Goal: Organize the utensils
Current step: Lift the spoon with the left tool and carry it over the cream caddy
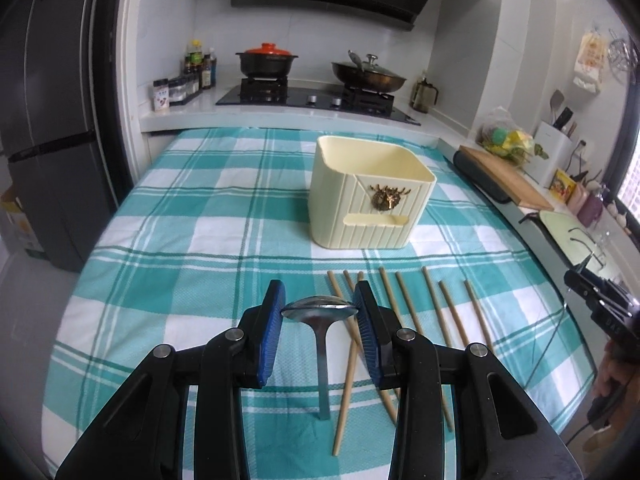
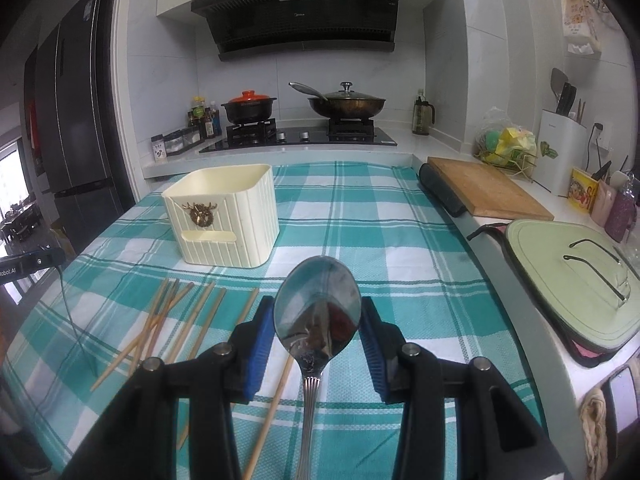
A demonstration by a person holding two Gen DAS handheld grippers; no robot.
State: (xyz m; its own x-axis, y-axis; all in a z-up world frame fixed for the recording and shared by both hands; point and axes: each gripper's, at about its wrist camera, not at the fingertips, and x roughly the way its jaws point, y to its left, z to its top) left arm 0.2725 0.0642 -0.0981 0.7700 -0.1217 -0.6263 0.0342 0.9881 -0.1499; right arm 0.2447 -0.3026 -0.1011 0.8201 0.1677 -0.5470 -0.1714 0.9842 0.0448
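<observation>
Two steel spoons, one per tongs, both lifted clear of the checked cloth on the bench.

Item 1: ladle-style spoon (image 1: 319, 307), clamped by the left tongs (image 1: 319, 312). Blue pads press on opposite rims of the bowl; the flat handle hangs down toward the near edge of the bench.

Item 2: dinner spoon (image 2: 318, 312), clamped by the right tongs (image 2: 318, 320), again across the bowl. Bowl faces the camera; the patterned handle trails down between the arms.

Item 3: wooden chopsticks (image 1: 404, 308), loose, scattered along the near edge of the bench, some crossing each other. Not held.

Item 4: cream ribbed utensil holder (image 1: 370, 192), open-topped, with a gold ornament on its front, standing toward the far middle of the bench, well apart from both spoons. Interior looks empty as far as can be seen.

Handling notes (judgement): spoons are stiff, light and polished, so likely slippery. A hold across the curved bowl rim offers little contact and may let a spoon pivot or slide; the neck or handle would probably be steadier. Lowering handle-first into the holder seems the safer entry. Chopsticks are thin, light and apt to roll; take each near mid-length.
</observation>
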